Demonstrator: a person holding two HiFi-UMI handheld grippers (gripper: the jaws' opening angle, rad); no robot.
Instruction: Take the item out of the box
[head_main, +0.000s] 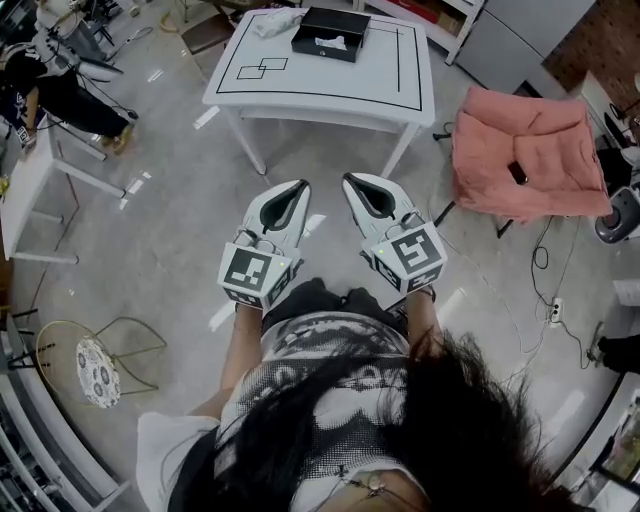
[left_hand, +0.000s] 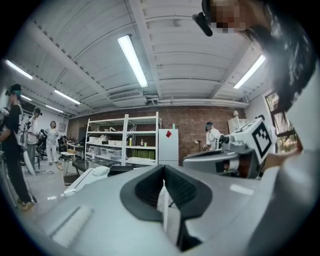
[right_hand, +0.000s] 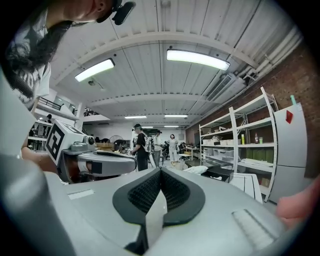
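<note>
1. Left hand-held gripper (head_main: 298, 188), right hand-held gripper (head_main: 352, 182): jaws together, empty, level.
2. Black box (head_main: 331, 30): on white tabletop (head_main: 330, 85), well apart from both.
3. White item (head_main: 334, 43) inside box: too small to identify.

grey floor (head_main: 180, 200), wht table (head_main: 330, 85), brick wall (left_hand: 195, 125).

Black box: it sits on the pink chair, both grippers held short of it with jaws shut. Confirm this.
Wrong in one point: the head view shows the black box on the white table, not the pink chair. The left gripper and right gripper are held short of it, jaws shut.
</note>
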